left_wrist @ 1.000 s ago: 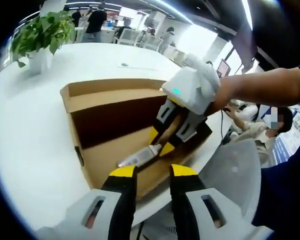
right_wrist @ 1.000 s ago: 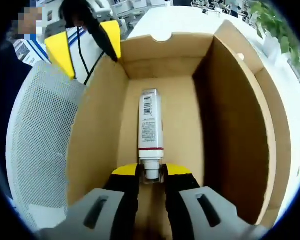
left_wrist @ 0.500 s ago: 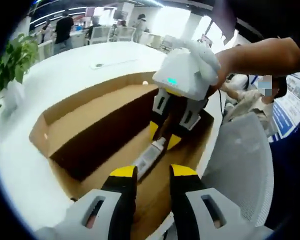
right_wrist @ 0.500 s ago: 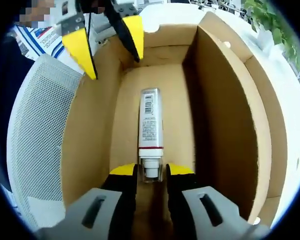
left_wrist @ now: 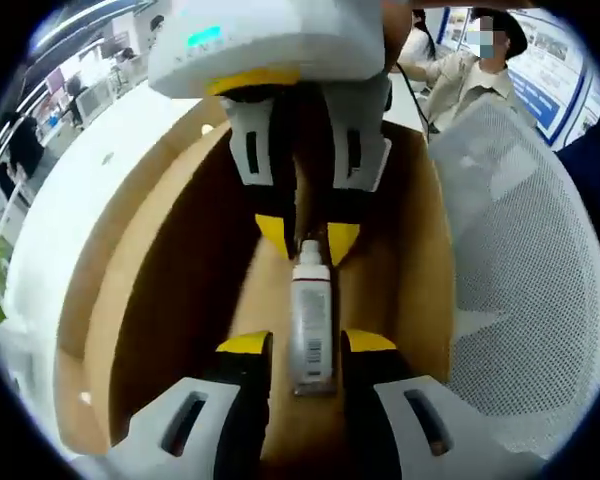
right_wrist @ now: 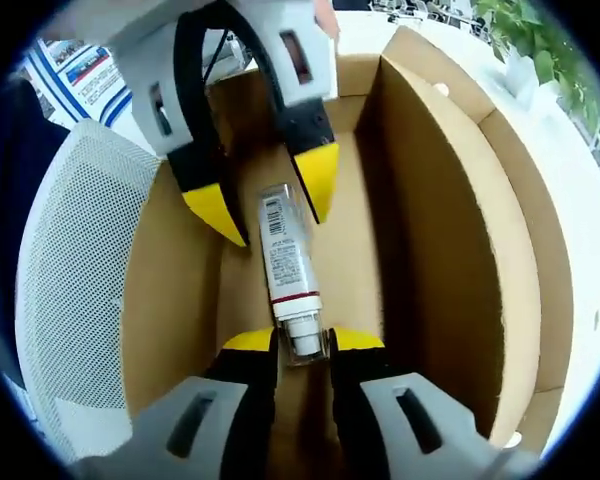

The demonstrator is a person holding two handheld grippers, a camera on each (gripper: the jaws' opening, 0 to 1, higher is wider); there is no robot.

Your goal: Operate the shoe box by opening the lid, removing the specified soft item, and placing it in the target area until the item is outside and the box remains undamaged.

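Note:
An open cardboard shoe box (left_wrist: 170, 300) (right_wrist: 440, 230) lies on a white table. On its floor lies a white tube (left_wrist: 311, 320) (right_wrist: 286, 262) with a barcode and a red band. My right gripper (right_wrist: 302, 342) (left_wrist: 308, 236) is shut on the tube's cap end. My left gripper (left_wrist: 307, 345) (right_wrist: 265, 198) is down in the box from the opposite side, open. Its yellow-tipped jaws straddle the tube's flat end, with small gaps on both sides. The two grippers face each other along the tube.
A white mesh chair (left_wrist: 520, 280) (right_wrist: 70, 270) stands close against the box's near long side. The white table (left_wrist: 70, 190) (right_wrist: 575, 170) runs beyond the far wall, with a potted plant (right_wrist: 525, 30) on it. A seated person (left_wrist: 470, 75) is behind the chair.
My left gripper has come down from the box's edge into the box and now straddles the tube's flat end. The right gripper still holds the cap, and the tube has turned slightly.

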